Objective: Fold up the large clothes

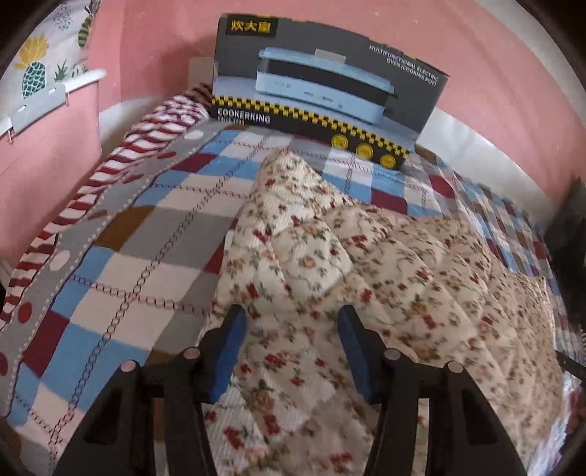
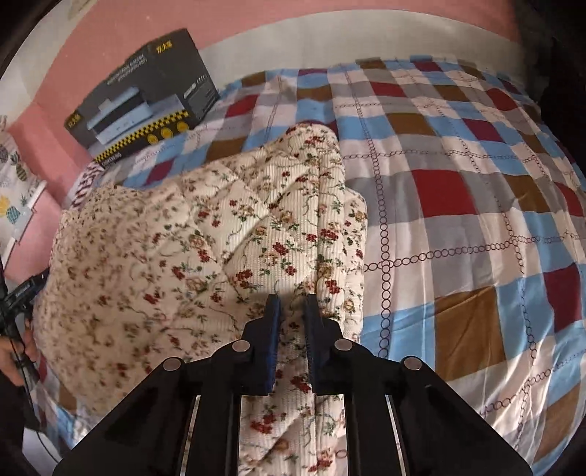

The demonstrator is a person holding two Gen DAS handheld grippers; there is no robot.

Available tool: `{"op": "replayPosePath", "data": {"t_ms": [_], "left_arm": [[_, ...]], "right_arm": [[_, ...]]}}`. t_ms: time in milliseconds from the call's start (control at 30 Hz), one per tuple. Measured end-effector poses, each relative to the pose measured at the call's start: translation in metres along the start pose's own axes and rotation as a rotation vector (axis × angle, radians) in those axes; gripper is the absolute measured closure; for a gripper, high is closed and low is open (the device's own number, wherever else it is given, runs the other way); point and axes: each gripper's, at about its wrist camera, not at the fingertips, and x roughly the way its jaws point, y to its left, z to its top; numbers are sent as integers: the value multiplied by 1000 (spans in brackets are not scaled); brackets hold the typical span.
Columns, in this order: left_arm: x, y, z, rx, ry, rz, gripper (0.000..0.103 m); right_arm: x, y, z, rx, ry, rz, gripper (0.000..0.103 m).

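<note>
**Floral quilt bunched on the bed, right side pinched**

Left wrist view: The left hand-held gripper (image 1: pixel 291 318) is hovering with its blue pads (image 1: pixel 227 351) spread wide, holding nothing. Floral fabric is showing in the gap between them, but the pads are standing clear of it on either side. The quilt (image 1: pixel 366 256), cream with small red flowers, is lying crumpled on the bed, rising in a ridge toward the far end. Under it the checked cover (image 1: pixel 146 227) is spreading out in blue, grey, red and brown squares. A red-and-white striped cloth (image 1: pixel 146 135) is running along the bed's left edge, beside the pink wall (image 1: pixel 494 73). A grey box (image 1: pixel 322 88) printed with an electric cooker is sitting at the head of the bed, just beyond the quilt's far tip. A pineapple-print cloth (image 1: pixel 36 69) is hanging at the upper left.

Right wrist view: The right hand-held gripper (image 2: pixel 293 307) is closing its pads (image 2: pixel 273 340) on a fold of the quilt (image 2: pixel 219 238); a narrow strip of floral fabric is passing between them. The quilt is heaped on the left half of the bed, its right edge folded over in a thick roll. The cover (image 2: pixel 457 201) is lying bare to the right. The box (image 2: pixel 146 99) is resting at the far left corner, against the wall (image 2: pixel 110 29). At the left edge a hand (image 2: pixel 14 355) is gripping a dark handle.
</note>
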Motion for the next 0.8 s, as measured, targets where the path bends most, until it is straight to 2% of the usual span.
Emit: {"op": "replayPosePath", "data": {"t_ms": [67,167,367,500,567,600,800], "left_arm": [[3,-4,-2,34,-20,22,47],[-1,-5,0,26,-12,27,47],[-54,-12,-2,1,-13,38,48],[-103,-21,-23,-18,-47,34,48],[-124,-28,-35,-17,-50,34,48],[-136,-32,-44,-16,-50,35,48],[-193,-57,-85,-1,-39,48,48]], "right_arm": [[3,5,0,-30,1,-17,91],[1,4,1,-17,4,-11,91],[-44,14,-7,-10,-43,4,89],[-82,24,-26,-34,-82,19,83],[-102,28,-40,-39,-95,28,71],[-109,30,-45,-41,-99,35,68],[-162,42,-84,-66,-142,67,68]]}}
